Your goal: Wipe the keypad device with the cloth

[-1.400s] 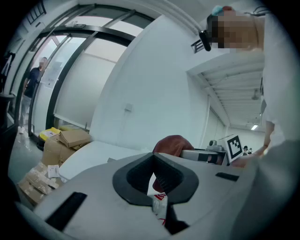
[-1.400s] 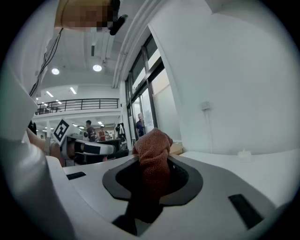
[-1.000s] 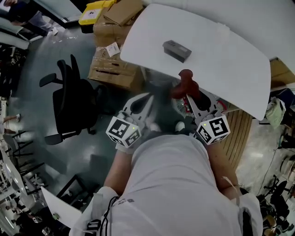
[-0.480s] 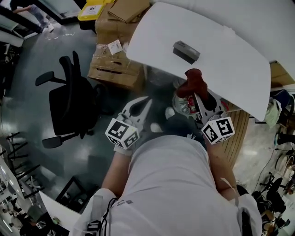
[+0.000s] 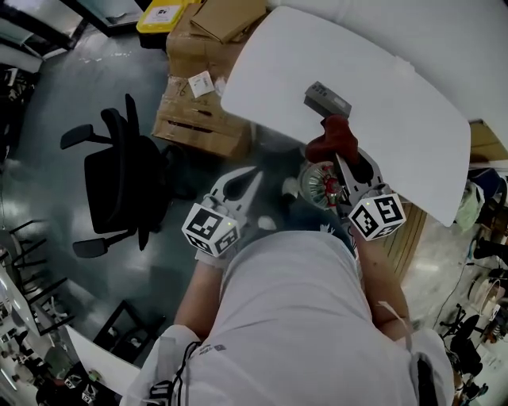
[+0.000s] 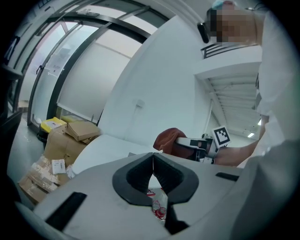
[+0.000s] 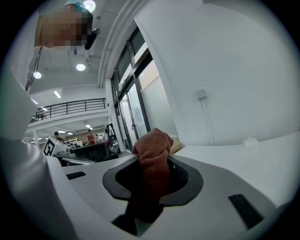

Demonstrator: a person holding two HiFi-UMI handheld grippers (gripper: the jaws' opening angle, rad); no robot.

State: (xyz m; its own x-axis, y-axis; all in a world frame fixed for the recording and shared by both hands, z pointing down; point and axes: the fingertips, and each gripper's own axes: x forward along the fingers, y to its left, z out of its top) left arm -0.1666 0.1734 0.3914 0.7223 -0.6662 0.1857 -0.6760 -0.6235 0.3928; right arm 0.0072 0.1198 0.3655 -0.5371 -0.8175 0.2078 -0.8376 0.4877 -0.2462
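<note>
The grey keypad device (image 5: 327, 99) lies on the white table (image 5: 397, 103), near its front edge. My right gripper (image 5: 340, 152) is shut on a bunched red-brown cloth (image 5: 333, 136) and holds it at the table's front edge, just short of the device. In the right gripper view the cloth (image 7: 153, 157) sticks up from between the jaws. My left gripper (image 5: 252, 176) hangs over the floor left of the table, shut with nothing in it. The left gripper view shows its pads (image 6: 153, 168) touching and the cloth (image 6: 168, 140) beyond them.
Cardboard boxes (image 5: 202, 119) are stacked on the floor by the table's left end, with a yellow bin (image 5: 163, 14) behind. A black office chair (image 5: 119, 182) stands to the left. A crumpled red-and-white wrapper (image 5: 319, 184) lies under the table edge.
The right gripper has carried the cloth forward and up, closer to the keypad device. The left gripper has stayed about where it was.
</note>
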